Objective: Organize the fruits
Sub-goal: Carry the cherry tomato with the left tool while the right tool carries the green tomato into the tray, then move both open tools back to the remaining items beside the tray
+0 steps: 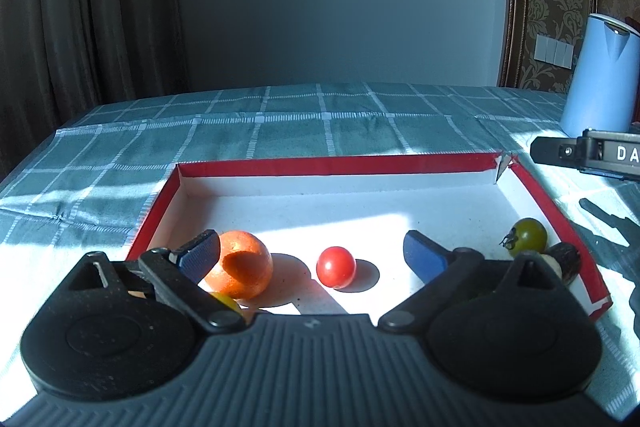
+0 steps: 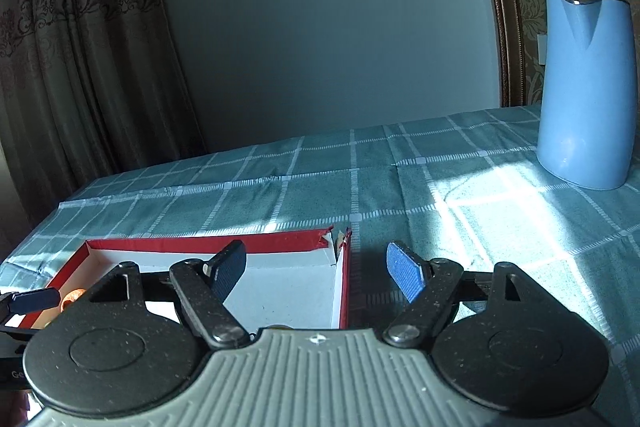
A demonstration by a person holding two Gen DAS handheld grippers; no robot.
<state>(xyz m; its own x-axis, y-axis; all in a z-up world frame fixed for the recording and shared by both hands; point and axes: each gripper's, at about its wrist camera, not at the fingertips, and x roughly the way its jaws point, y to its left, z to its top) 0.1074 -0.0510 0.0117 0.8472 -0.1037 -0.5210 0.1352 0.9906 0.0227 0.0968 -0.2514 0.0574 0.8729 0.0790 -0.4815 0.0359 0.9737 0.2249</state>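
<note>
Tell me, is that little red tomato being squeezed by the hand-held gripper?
No, the red tomato lies loose in the box, untouched between open fingers.

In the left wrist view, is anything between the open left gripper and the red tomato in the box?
Nothing visible. The red tomato lies alone on the box floor, in the gap ahead of the left gripper, whose jaws stand wide apart. The orange sits off to the side by one finger, the green tomato by the far wall.

yellow fruit (image 1: 226,301) behind finger, half-hidden

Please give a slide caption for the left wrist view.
Open left gripper over red-rimmed box holding orange and tomato.
</note>
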